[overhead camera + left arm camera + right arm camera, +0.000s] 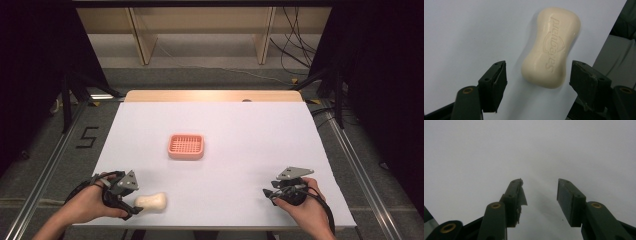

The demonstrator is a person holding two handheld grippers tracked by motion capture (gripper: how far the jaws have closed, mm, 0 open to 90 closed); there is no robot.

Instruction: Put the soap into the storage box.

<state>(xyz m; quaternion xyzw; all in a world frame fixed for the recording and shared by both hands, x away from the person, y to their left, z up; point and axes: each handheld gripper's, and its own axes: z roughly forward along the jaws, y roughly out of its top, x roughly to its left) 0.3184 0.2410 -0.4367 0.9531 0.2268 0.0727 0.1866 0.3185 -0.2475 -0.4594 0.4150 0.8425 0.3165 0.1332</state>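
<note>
Left hand-held gripper is held spread around the near end of the cream soap bar, untouched, at the table's near edge. Hard, light and slick, it is best pinched across its narrow waist.

I read "Safeguard" pressed into the soap, upside down in my left claw view, above a shield emblem. On the floor at nine o'clock, a taped "5".
</note>
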